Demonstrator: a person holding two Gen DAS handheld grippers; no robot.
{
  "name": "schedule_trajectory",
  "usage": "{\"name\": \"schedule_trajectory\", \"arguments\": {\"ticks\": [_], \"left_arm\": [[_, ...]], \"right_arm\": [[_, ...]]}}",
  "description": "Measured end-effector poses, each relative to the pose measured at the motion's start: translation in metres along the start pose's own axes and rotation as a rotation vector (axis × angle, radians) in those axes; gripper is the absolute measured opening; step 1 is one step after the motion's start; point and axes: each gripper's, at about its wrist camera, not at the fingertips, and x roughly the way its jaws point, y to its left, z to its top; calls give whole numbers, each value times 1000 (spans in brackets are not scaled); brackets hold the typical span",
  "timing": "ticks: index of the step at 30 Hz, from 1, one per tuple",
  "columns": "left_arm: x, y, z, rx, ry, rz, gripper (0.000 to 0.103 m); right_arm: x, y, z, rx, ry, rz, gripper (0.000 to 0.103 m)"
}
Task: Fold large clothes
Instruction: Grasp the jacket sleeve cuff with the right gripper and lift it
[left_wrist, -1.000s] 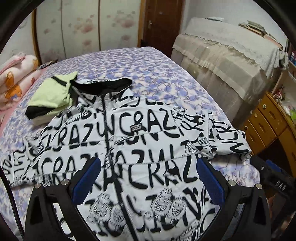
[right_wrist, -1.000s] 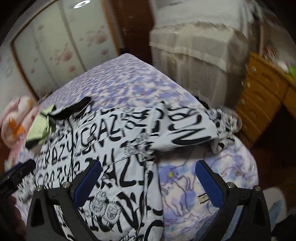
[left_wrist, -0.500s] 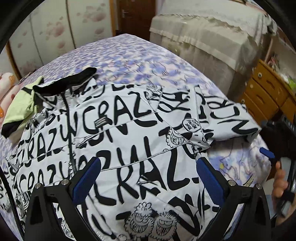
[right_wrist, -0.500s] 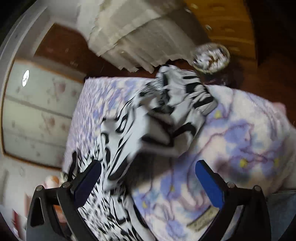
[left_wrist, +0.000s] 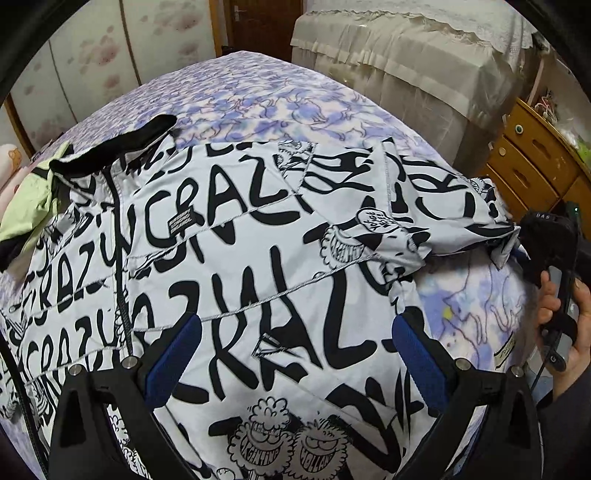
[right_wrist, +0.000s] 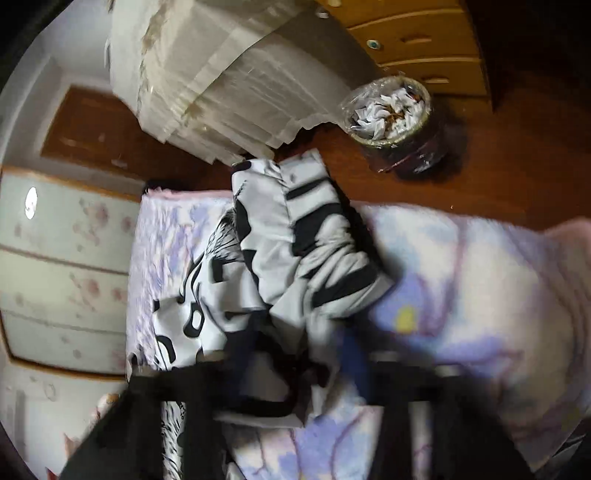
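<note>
A white jacket (left_wrist: 258, 258) printed with black letters lies spread on the bed, black collar (left_wrist: 114, 147) at the far left. My left gripper (left_wrist: 295, 350) is open and hovers over the jacket's lower front. My right gripper (right_wrist: 314, 354) has its jaws closed on the end of the jacket's right sleeve (right_wrist: 306, 251) at the bed's right edge; this view is blurred. The right gripper also shows in the left wrist view (left_wrist: 517, 240), at the sleeve cuff.
The bed (left_wrist: 280, 99) has a purple floral cover. A folded green garment (left_wrist: 26, 206) lies at the left. A wooden drawer chest (left_wrist: 535, 158) and a cloth-draped piece of furniture (left_wrist: 406, 55) stand to the right. A waste bin (right_wrist: 391, 114) stands on the floor.
My right gripper tipped down to the sleeve end and closed on it. My left gripper moved right over the jacket and stayed open.
</note>
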Motion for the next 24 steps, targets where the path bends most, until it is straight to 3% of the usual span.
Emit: {"name": "schedule_trajectory", "arguments": {"ticks": [2, 4, 8, 12, 16, 18, 20, 22, 24], "left_arm": [[-5, 9, -4, -11, -11, 18, 102], [-9, 20, -9, -21, -22, 45, 102], [-19, 48, -17, -69, -34, 83, 102], [-31, 81, -25, -150, -44, 88, 102], [-41, 112, -34, -232, -66, 99, 102], [-42, 128, -41, -260, -66, 111, 102], [-40, 142, -47, -284, -53, 118, 102], [-36, 155, -54, -314, -43, 98, 102], [-29, 171, -60, -352, -24, 55, 102]], "right_arm": [[-15, 17, -2, -46, -64, -14, 11], [-46, 54, -12, -175, -195, -51, 9], [-109, 137, -44, -445, -413, 19, 9], [-143, 221, -97, -770, -484, 108, 9], [-133, 279, -173, -1075, -409, 183, 10], [-110, 295, -221, -1217, -307, 199, 12], [-82, 300, -258, -1300, -180, 189, 23], [-64, 295, -281, -1322, -65, 207, 45], [-48, 282, -300, -1321, 37, 206, 49]]}}
